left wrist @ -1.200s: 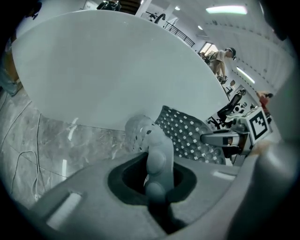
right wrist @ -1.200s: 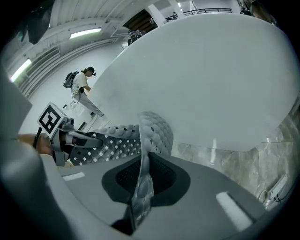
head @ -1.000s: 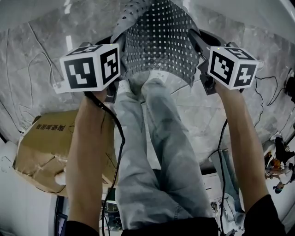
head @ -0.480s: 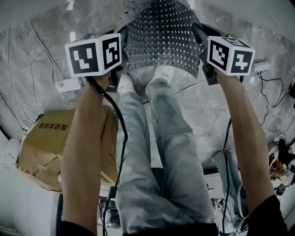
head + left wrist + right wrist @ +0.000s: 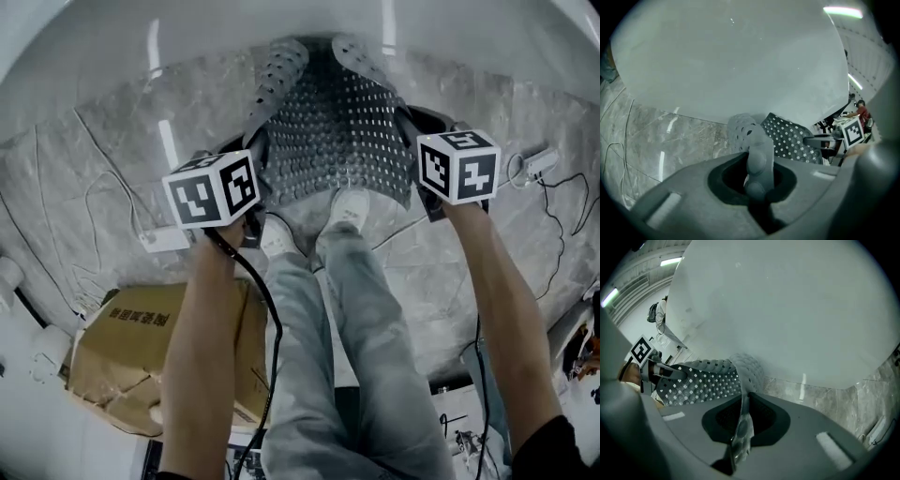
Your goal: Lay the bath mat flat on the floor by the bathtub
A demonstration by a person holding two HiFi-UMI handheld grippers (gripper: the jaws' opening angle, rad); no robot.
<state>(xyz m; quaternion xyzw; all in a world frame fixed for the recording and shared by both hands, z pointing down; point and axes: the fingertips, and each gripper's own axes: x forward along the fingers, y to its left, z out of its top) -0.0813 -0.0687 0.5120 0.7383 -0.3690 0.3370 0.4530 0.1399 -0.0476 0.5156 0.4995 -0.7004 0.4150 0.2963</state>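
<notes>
The bathtub (image 5: 234,37) fills the top of my head view, its white wall curving down to the marble floor (image 5: 94,187). I'll place everything else from it. On the side away from the tub, low left, sits a cardboard box (image 5: 122,356), well clear of the work.

The bath mat (image 5: 337,141) hangs between my two grippers, right at the tub's foot. It is grey, studded and full of holes. Its far edge lies against the base of the tub wall, and both far corners curl back on themselves. I can't tell whether any of it is flat on the floor yet.

The left gripper (image 5: 757,161) is nearly closed, pinching the mat's near left corner, which bunches thickly between the jaws. The right gripper (image 5: 743,423) is just as narrow on the near right corner, but only a thin strip of edge sits in it.

My shoes (image 5: 352,208) stand just behind the mat's near edge, on the side away from the tub. A power strip (image 5: 161,241) and its cables lie to the left along the tub's foot.

My worries are these:
- The curled corners could fold under and crease as the mat settles.
- The near edge could land on my shoes.
- The thin right-hand grip could slip, dropping that side early and skewing the mat.
</notes>
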